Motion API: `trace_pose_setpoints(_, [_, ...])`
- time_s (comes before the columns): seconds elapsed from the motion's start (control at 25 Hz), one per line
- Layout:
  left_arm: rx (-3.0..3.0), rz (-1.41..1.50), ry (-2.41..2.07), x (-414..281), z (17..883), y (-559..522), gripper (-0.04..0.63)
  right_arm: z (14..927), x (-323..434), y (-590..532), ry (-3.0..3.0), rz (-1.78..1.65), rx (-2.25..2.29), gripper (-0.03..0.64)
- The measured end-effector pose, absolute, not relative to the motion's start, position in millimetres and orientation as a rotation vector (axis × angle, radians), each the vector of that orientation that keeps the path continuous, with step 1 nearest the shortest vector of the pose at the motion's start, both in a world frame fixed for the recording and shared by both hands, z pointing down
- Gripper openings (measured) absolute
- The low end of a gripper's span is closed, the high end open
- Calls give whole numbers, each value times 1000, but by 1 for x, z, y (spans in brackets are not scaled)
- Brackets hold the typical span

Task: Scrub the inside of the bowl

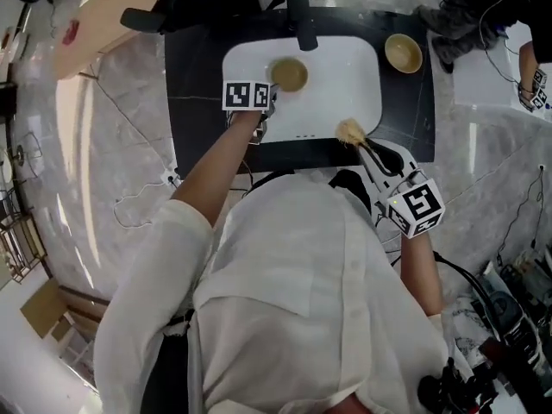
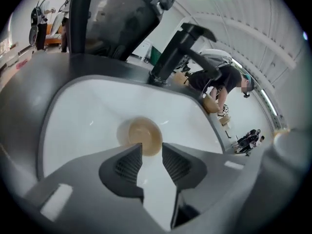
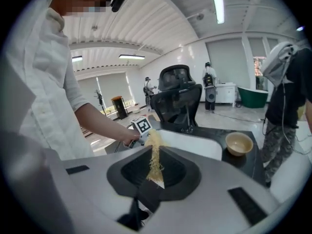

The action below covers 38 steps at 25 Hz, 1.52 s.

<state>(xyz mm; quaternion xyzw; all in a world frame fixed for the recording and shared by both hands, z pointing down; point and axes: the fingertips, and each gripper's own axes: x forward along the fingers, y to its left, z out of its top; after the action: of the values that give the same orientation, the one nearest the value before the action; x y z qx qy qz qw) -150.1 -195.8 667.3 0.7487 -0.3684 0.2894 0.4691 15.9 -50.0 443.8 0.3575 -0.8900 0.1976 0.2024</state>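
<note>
two tongs, one scrubber, two bowls, one sink, one tap. nearest the person, the right tongs (image 3: 155, 173) are clenched on a straw-coloured fibre scrubber (image 3: 154, 152), held at the near rim of the white sink (image 1: 345, 102). the left tongs (image 2: 151, 156) stand released over the basin, nothing between their pads. just past their tips the tan bowl (image 2: 143, 136) sits upright on the sink floor, smooth and pale inside, near the black tap (image 1: 301, 15). only the left gripper view shows that gap. the second bowl (image 1: 403, 53), also tan, rests on the dark desk (image 1: 198, 76) right of the sink. the right gripper view shows this one but not the bowl in the sink.
</note>
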Motion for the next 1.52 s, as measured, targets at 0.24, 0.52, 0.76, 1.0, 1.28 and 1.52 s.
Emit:
trace_pose_setpoints(0.24, [1687,735,-913,-160,724,-222,118,450,25,-18,-2337,669,1145,37])
trace_pose_setpoints(0.52, [1635,786,-879,-153,763,-228,117,450,25,-7,-2267,715,1197,37])
trace_pose_setpoints(0.76, [1666,861,-876,-156,765,-224,15,448,26,-9,-2263,684,1176,37])
trace_pose_setpoints(1.0, [1744,840,-856,-148,712,-201,12,441,16,-27,-2373,558,1022,37])
trace_pose_setpoints(1.28, [1936,896,-1062,-143,598,-171,12,424,-6,-63,-2480,307,720,37])
trace_pose_setpoints(1.52, [1966,844,-1241,-128,529,-144,12,427,-40,-66,-2444,-9,443,37])
